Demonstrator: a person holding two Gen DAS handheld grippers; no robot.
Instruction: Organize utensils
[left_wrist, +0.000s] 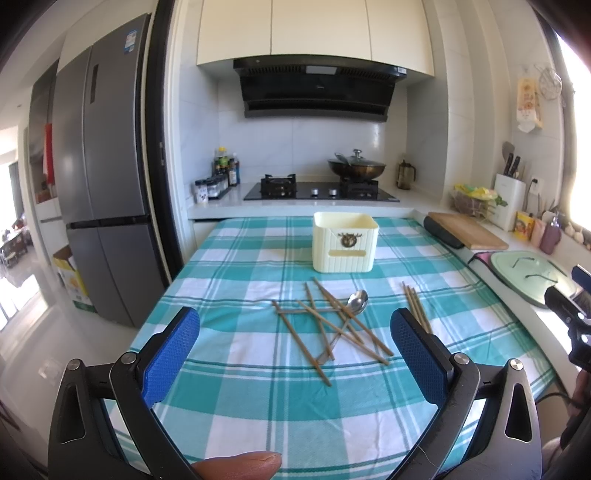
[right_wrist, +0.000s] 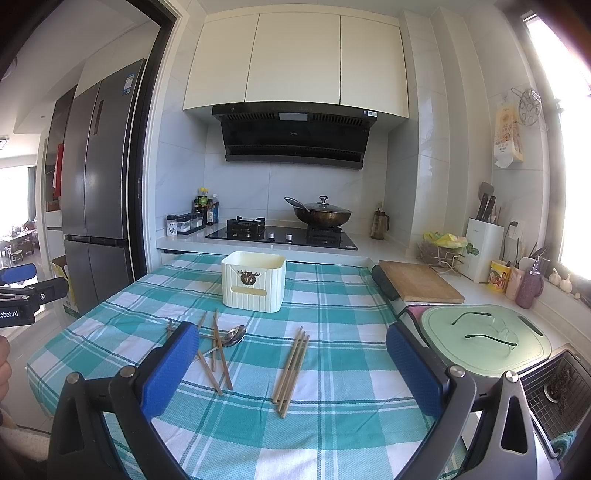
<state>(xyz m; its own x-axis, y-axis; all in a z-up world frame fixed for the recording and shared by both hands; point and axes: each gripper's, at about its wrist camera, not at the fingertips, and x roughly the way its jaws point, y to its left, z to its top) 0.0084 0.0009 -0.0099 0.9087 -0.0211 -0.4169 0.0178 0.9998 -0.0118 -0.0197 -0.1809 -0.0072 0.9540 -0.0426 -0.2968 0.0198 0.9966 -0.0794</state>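
Observation:
A cream utensil holder (left_wrist: 345, 242) stands upright at the far middle of the teal checked tablecloth (left_wrist: 258, 398); it also shows in the right wrist view (right_wrist: 253, 280). Several wooden chopsticks (left_wrist: 314, 332) lie crossed in a loose pile with metal spoons (left_wrist: 356, 304) in front of it. A separate bundle of chopsticks (right_wrist: 291, 369) lies to their right. My left gripper (left_wrist: 295, 325) is open and empty, held above the pile's near side. My right gripper (right_wrist: 291, 339) is open and empty above the bundle.
A wooden cutting board (right_wrist: 419, 282) and a pale green lid (right_wrist: 484, 341) lie on the counter to the right. A sink (right_wrist: 557, 387) is at the right edge. A stove with a wok (right_wrist: 321, 216) stands behind the table. A grey fridge (left_wrist: 99, 177) is at left.

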